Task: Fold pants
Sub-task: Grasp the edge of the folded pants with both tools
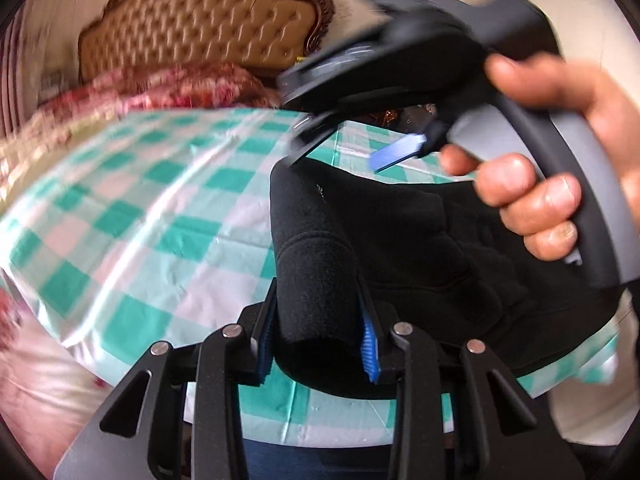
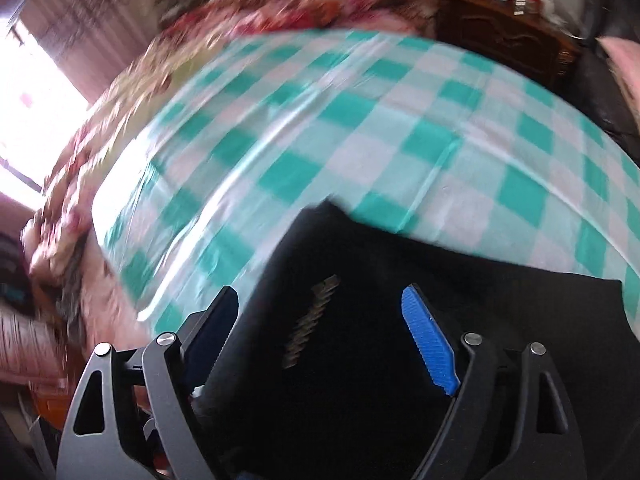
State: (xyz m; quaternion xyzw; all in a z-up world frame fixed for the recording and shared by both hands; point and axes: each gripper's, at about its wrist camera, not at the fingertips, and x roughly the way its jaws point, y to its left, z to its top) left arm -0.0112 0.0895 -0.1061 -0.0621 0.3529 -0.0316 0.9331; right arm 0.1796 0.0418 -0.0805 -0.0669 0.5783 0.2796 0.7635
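the bed (image 1: 132,208) under its green and white checked sheet fills most of both my views, with a tufted tan headboard (image 1: 200,20) and a rumpled floral blanket (image 1: 168,84) at its far side. the black pants (image 1: 400,240) lie on the near part of the sheet, partly folded, with small pale lettering on the cloth. my left tool (image 1: 320,344) is clenched on a thick rolled edge of the pants, cloth pressed between its blue pads and lifted off the sheet. my right tool (image 2: 320,344) is released, its jaws spread wide above the dark cloth with nothing pressed between them. in the left view, my right hand (image 1: 560,168) wraps that tool's grey handle over the pants.
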